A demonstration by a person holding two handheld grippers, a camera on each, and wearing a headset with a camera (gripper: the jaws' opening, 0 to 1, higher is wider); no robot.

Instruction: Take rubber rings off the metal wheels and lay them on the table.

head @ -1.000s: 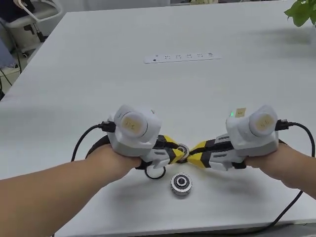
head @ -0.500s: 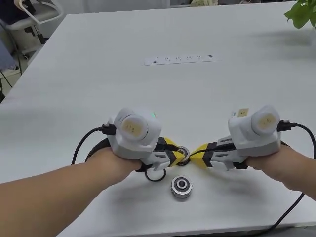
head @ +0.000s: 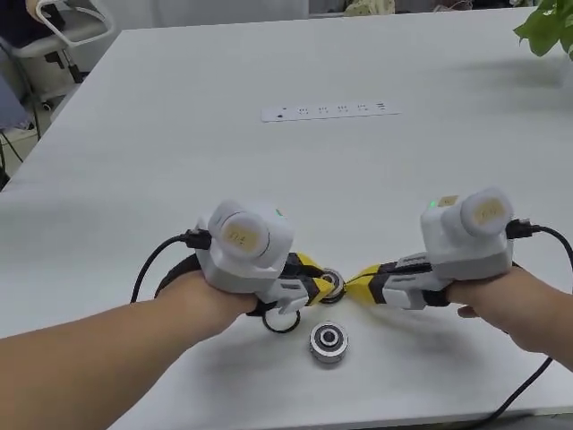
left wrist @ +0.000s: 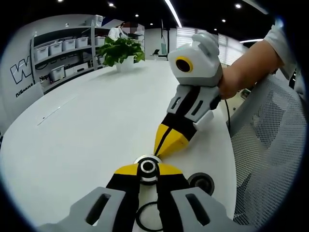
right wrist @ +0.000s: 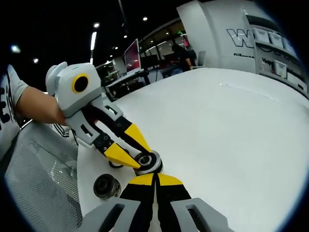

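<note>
Wheels: two. One wheel [head: 329, 281] sits clamped in the left gripper [head: 322, 286], with the right gripper [head: 353, 285] pinched together, tips against its rim. The second wheel [head: 329, 341] lies on the worktop [head: 269, 170] just beside them. One loose ring [head: 280, 322] lies below the left gripper.

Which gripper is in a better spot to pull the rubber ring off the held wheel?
The right gripper, probably. The left gripper is shut on the metal wheel, so it is busy holding. The right one's closed tips sit at the wheel's rim, free to pull.
</note>
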